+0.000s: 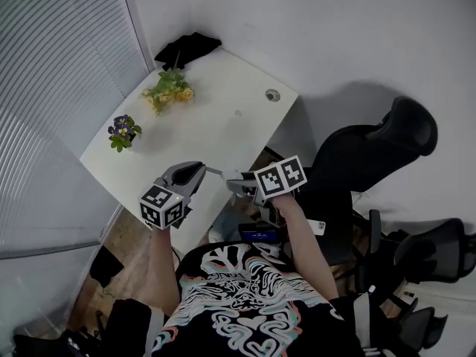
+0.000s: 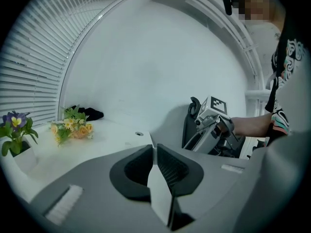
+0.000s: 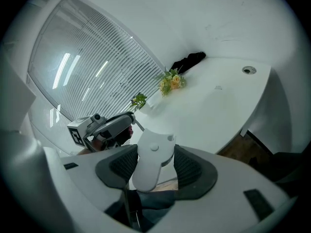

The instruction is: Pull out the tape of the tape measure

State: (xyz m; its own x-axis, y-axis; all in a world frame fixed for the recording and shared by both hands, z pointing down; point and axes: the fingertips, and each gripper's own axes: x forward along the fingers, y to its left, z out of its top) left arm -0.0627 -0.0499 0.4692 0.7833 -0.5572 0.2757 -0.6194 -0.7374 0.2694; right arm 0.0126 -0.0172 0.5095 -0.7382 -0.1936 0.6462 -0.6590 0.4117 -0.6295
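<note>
A small white pot point(image 2: 23, 158) stands near the table's edge, with purple flowers point(image 1: 122, 129) in it. A bunch of yellow flowers point(image 1: 170, 89) lies farther along the white table point(image 1: 223, 117). A black cloth point(image 1: 186, 48) sits at the far corner. There is a round hole point(image 1: 272, 95) in the table top. Window blinds point(image 1: 52, 88) run along one side, and black chairs point(image 1: 387, 136) stand on the other. The floor point(image 1: 126, 236) is wood. Above the near edge of the table, the right gripper point(image 3: 153, 160) has its jaws clamped on the white tape measure point(image 3: 149, 165). The left gripper point(image 2: 154, 154) has its jaws pinched together on the thin tape point(image 2: 160, 191), which runs across to the tape measure.
</note>
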